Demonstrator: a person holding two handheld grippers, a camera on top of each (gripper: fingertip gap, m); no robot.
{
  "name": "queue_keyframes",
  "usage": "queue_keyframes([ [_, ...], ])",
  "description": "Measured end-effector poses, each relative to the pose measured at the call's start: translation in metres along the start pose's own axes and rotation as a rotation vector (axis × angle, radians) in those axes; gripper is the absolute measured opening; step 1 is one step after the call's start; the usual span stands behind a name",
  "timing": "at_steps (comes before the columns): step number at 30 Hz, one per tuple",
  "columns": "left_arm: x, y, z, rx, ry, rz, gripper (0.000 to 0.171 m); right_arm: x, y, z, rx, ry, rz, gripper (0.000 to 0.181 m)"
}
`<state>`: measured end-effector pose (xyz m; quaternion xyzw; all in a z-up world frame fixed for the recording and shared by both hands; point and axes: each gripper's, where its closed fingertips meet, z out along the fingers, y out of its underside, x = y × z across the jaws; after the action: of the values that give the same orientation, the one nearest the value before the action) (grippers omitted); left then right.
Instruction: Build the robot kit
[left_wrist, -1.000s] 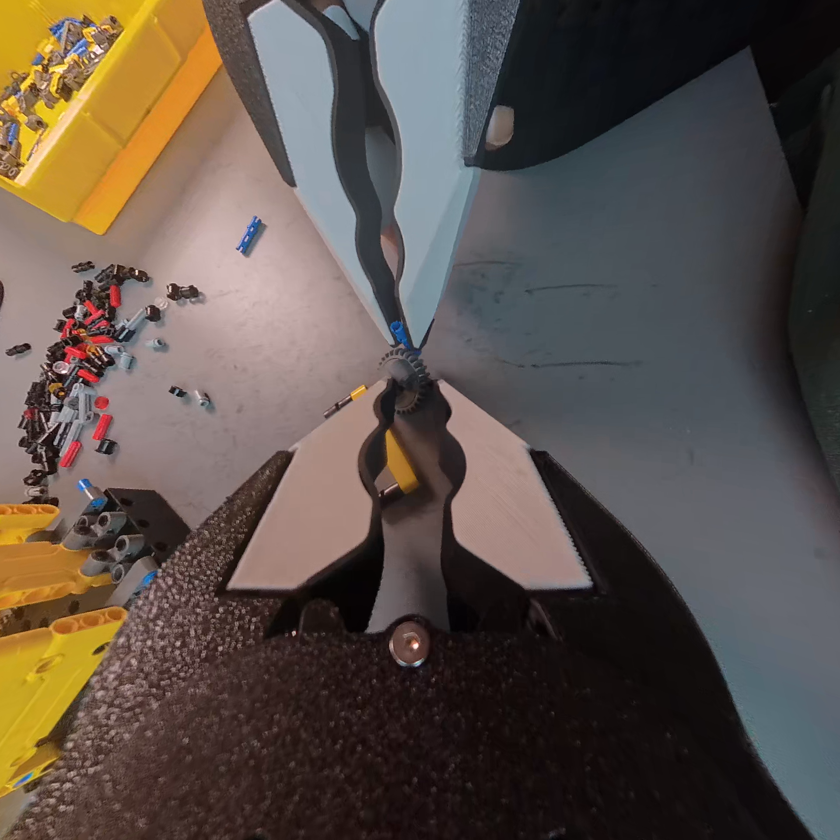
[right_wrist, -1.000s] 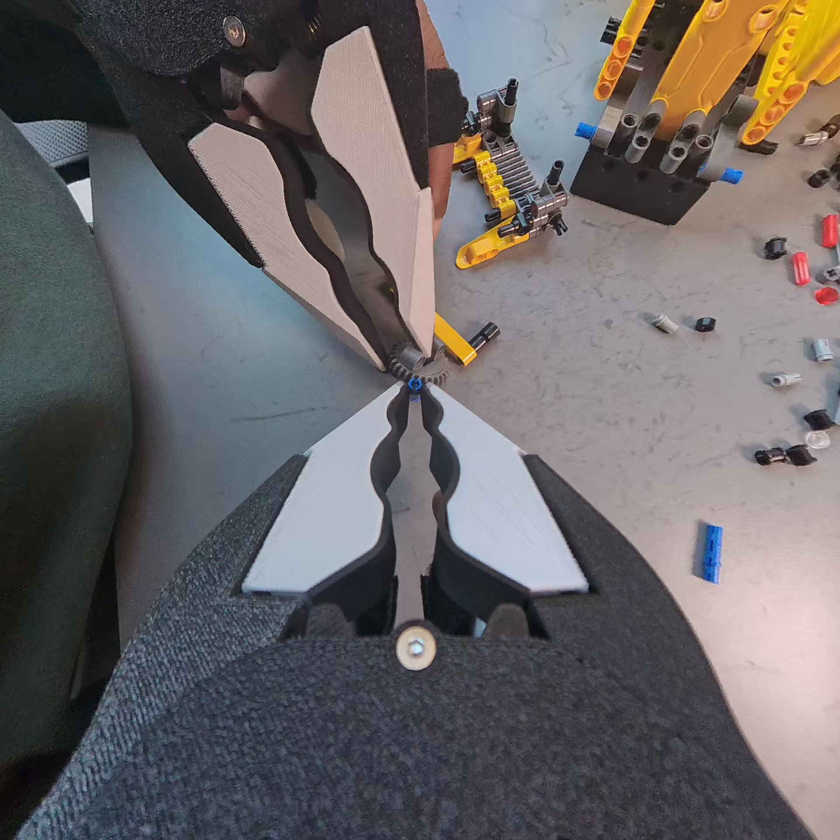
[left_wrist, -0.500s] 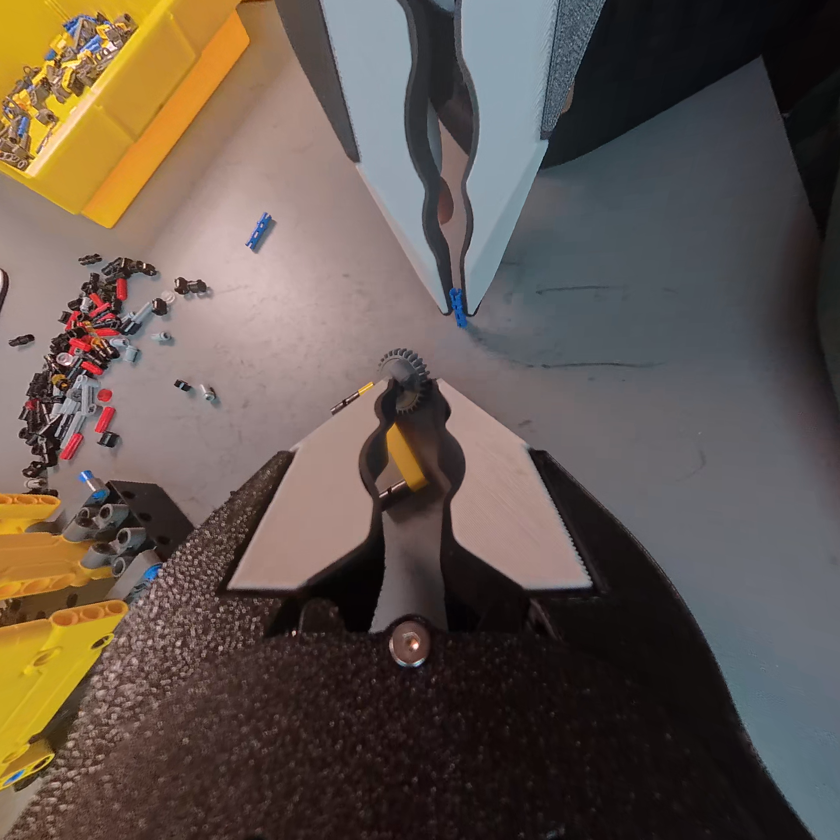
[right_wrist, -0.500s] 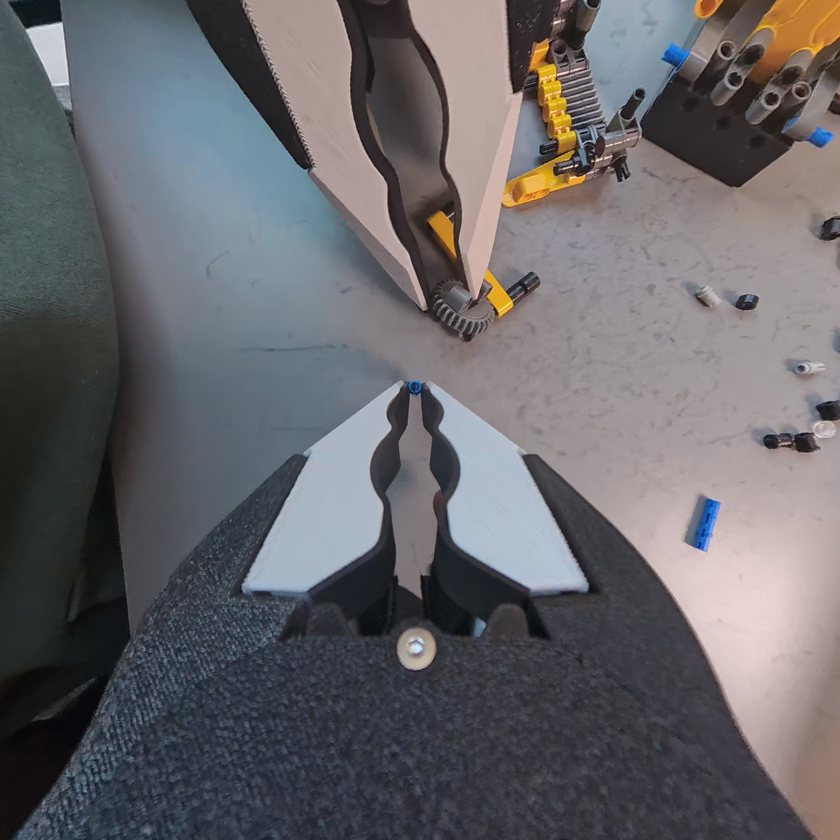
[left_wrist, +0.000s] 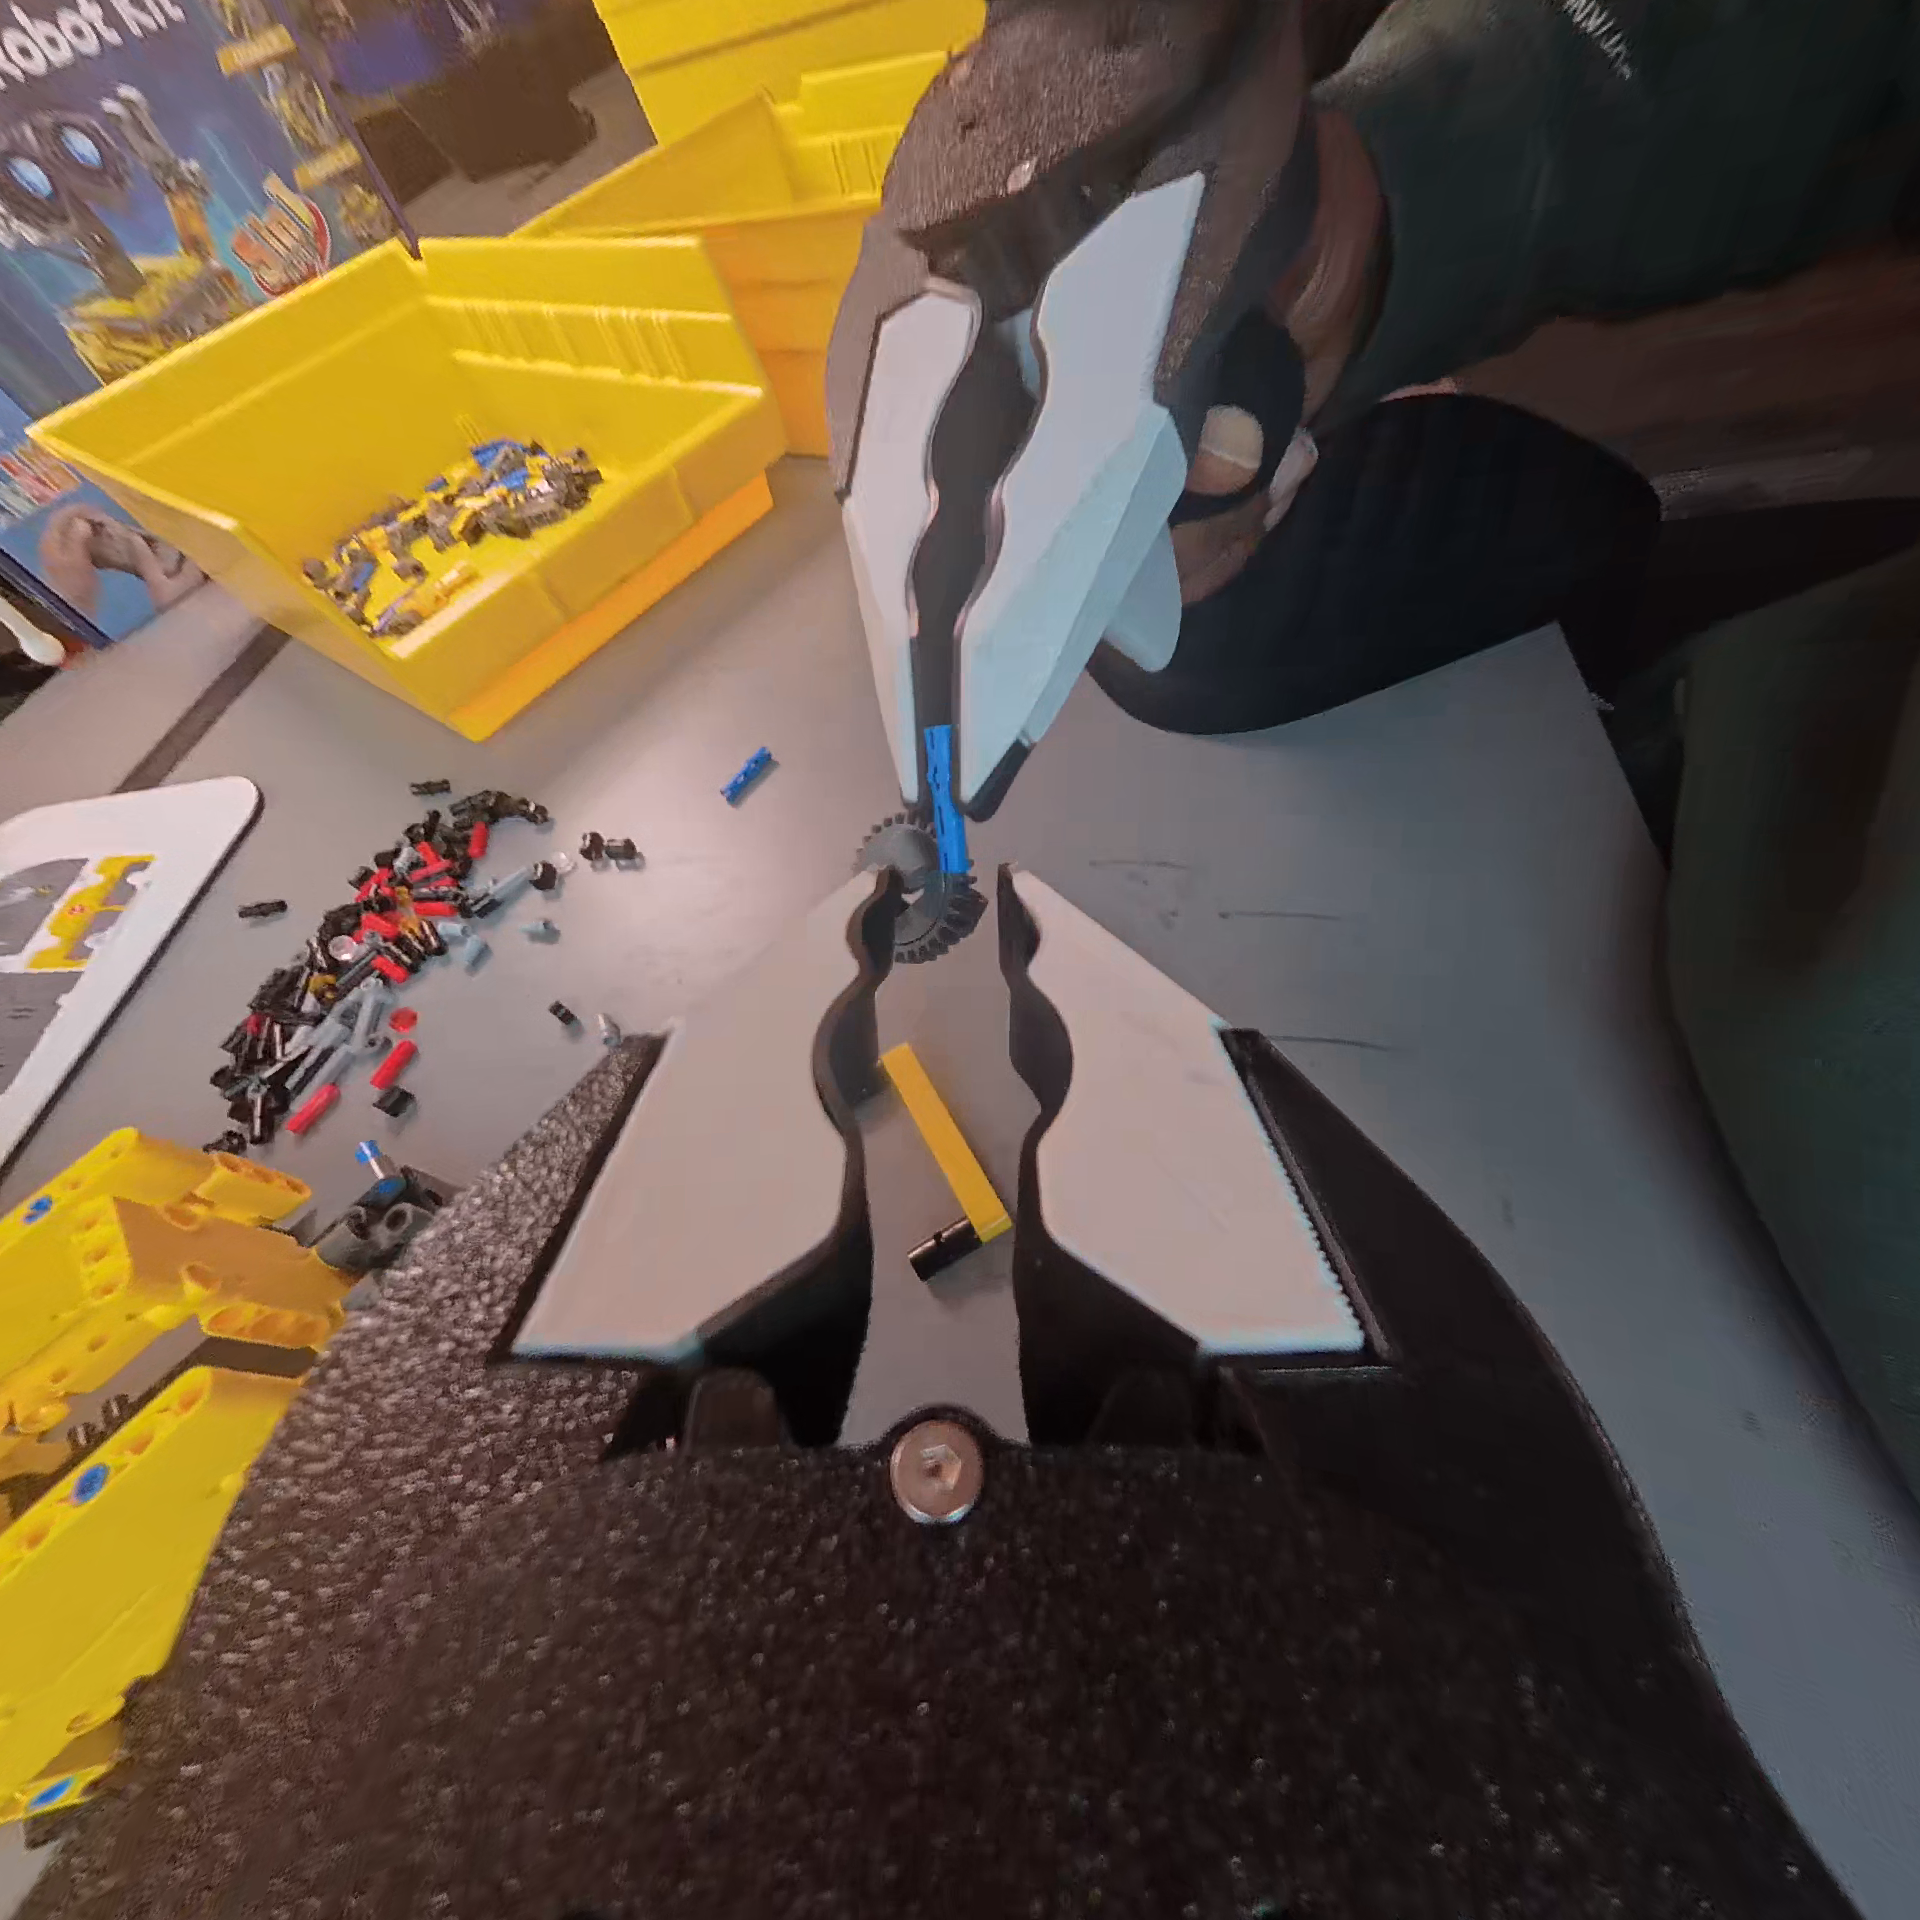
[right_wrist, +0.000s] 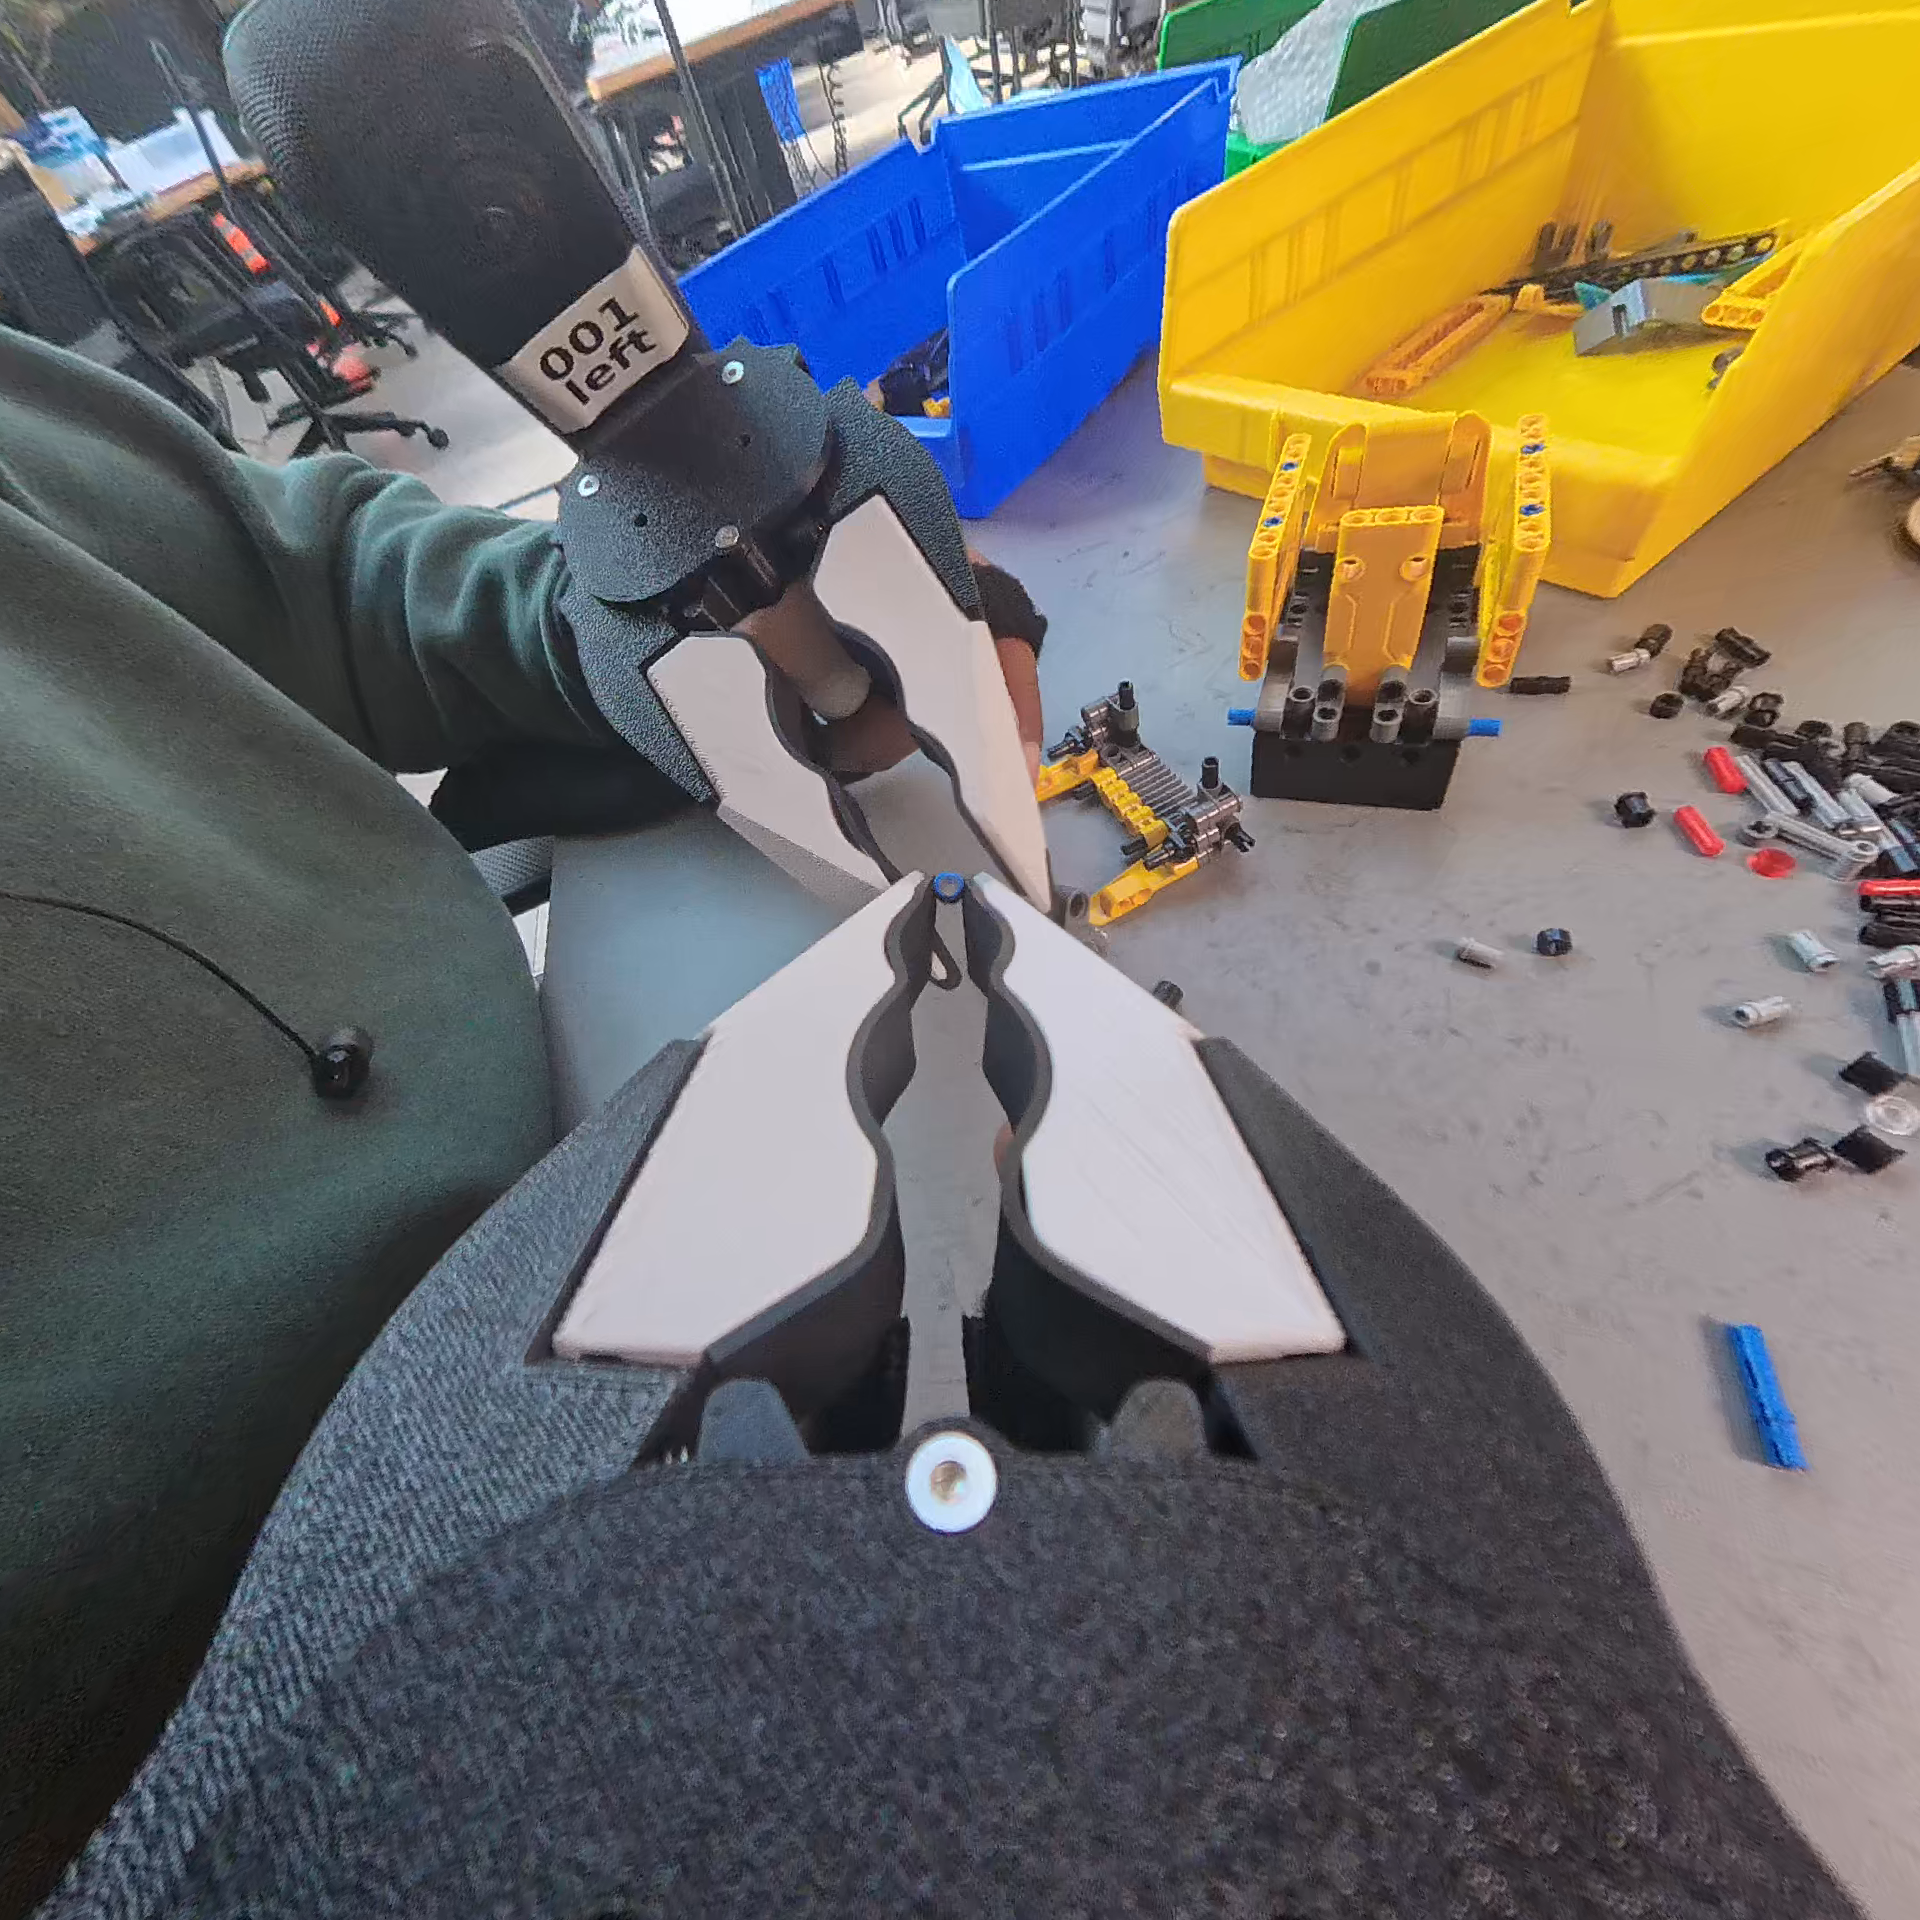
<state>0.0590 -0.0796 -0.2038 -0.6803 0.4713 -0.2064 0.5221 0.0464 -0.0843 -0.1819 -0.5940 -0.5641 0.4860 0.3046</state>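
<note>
My left gripper (left_wrist: 943, 899) is open, low over the grey table (left_wrist: 1351, 831). A dark gear (left_wrist: 914, 920) sits between its fingertips, against the left one. The gear is joined to a yellow beam (left_wrist: 940, 1132) that lies between the fingers, with a black pin (left_wrist: 940, 1252) at its near end. My right gripper (left_wrist: 948, 802) comes down from above, shut on a blue pin (left_wrist: 940, 769). The pin's lower end touches the gear. In the right wrist view my right gripper (right_wrist: 948, 896) shows the blue pin (right_wrist: 947, 886) end-on at its tips. A left gripper finger (right_wrist: 956, 707) stands just behind it.
A pile of small red, black and grey parts (left_wrist: 364, 966) and a loose blue pin (left_wrist: 748, 774) lie left. Yellow bins (left_wrist: 312, 416) and a blue bin (right_wrist: 1039, 260) stand behind. A yellow model (right_wrist: 1382, 592) and a small yellow-grey assembly (right_wrist: 1143, 810) are nearby. A green-sleeved arm (right_wrist: 312, 623) fills the left. Both grippers' tips are close together, under 4 cm apart.
My left gripper has opened and let go of the gear and yellow beam, which now lie between its fingers. My right gripper has brought the blue pin back against the gear.
</note>
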Motion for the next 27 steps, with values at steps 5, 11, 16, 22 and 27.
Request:
queue_keyframes([
  [5, -0.001, -0.005, -0.003, 0.008, -0.040, 0.057, 0.014, 0.001, -0.001, 0.001, 0.019, 0.008, -0.027, 0.004],
  [11, 0.002, 0.007, 0.002, -0.060, -0.030, 0.099, 0.013, 0.002, 0.015, 0.002, -0.067, 0.025, -0.114, 0.004],
  [16, 0.005, 0.014, 0.003, -0.092, -0.010, 0.099, 0.013, 0.003, 0.023, 0.004, -0.097, 0.032, -0.137, 0.004],
  [22, 0.008, 0.019, 0.005, -0.114, 0.029, 0.062, 0.013, 0.001, 0.033, 0.005, -0.163, 0.055, -0.229, 0.004],
  [27, 0.011, 0.028, 0.008, -0.155, 0.056, 0.030, 0.013, 0.003, 0.040, 0.009, -0.210, 0.089, -0.308, 0.004],
])
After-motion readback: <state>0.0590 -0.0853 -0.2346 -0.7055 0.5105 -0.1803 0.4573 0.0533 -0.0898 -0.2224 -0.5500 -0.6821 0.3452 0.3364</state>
